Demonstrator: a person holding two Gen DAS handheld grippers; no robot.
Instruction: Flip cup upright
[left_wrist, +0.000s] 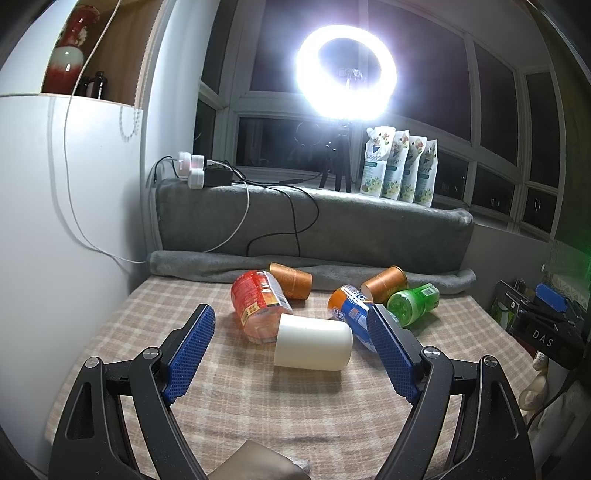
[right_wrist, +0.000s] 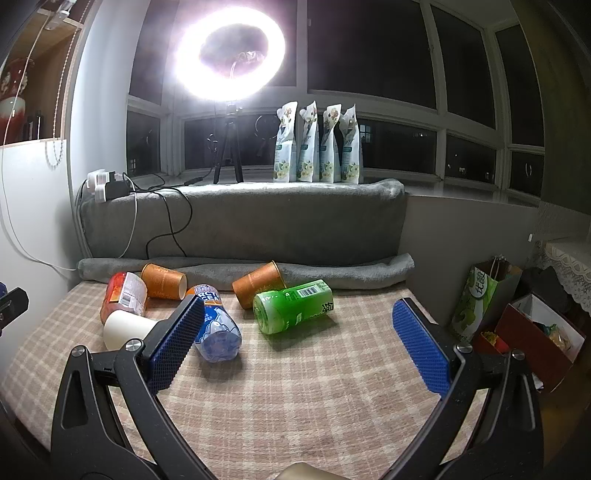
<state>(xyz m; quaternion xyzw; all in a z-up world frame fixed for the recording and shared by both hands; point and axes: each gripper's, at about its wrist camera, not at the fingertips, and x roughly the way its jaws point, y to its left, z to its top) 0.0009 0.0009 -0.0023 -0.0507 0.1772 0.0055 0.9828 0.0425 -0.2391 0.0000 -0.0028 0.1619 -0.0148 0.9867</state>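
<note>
A white cup (left_wrist: 313, 345) lies on its side on the checked cloth, just ahead of my open left gripper (left_wrist: 293, 314), between its blue pads but not touched. In the right wrist view the white cup (right_wrist: 125, 328) shows at the left, partly behind my left finger. Two orange paper cups (left_wrist: 291, 280) (left_wrist: 385, 283) also lie tipped over near the grey towel roll; they appear in the right view too (right_wrist: 164, 281) (right_wrist: 258, 282). My right gripper (right_wrist: 299, 317) is open over bare cloth, with the green bottle (right_wrist: 293, 305) lying a little beyond it.
A red-labelled bottle (left_wrist: 256, 297), a blue-labelled bottle (right_wrist: 216, 326) and the green bottle (left_wrist: 413, 301) lie among the cups. A grey towel roll (right_wrist: 332, 273) and cushion bound the back. Cables, a ring light (left_wrist: 347, 74) and pouches (right_wrist: 317, 147) stand on the sill. Bags and boxes (right_wrist: 532, 332) sit at right.
</note>
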